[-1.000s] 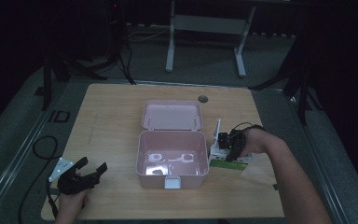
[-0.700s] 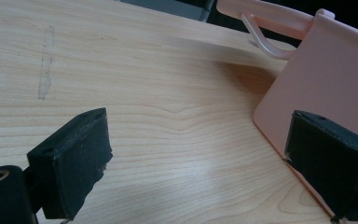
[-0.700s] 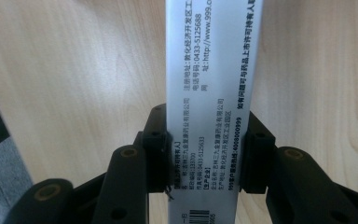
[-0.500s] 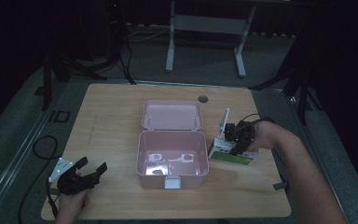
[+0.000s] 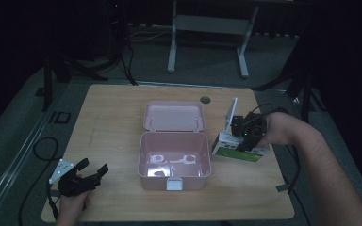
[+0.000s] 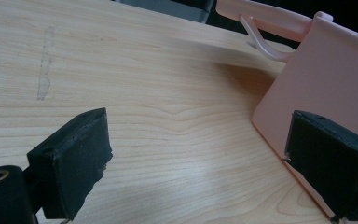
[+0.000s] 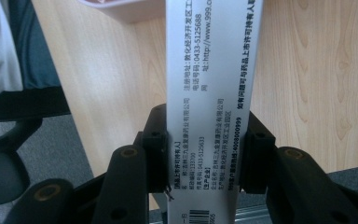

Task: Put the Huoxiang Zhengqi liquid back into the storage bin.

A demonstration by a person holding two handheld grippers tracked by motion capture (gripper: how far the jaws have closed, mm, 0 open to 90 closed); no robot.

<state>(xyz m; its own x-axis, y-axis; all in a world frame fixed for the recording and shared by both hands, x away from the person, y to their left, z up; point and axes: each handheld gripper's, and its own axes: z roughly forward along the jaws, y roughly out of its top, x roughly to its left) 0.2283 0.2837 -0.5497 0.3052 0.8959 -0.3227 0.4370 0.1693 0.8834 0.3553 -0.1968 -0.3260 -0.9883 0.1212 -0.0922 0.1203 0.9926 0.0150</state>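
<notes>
An open pink box stands mid-table, its lid laid back behind it. Just right of it, my right gripper is shut on a white and green carton, which has a white flap sticking up. In the right gripper view the jaws clamp both sides of the carton, whose white face carries printed text. My left gripper rests open at the table's front left. In the left gripper view its gripper holds nothing, with the pink box wall near its right pad.
Pale shapes lie on the pink box's bottom. A round grommet sits near the table's far edge. A cable loops off the left side. A metal stand is on the floor beyond the wooden table.
My right gripper has moved a little to the right and farther back with the carton in it. The left gripper has stayed put.
</notes>
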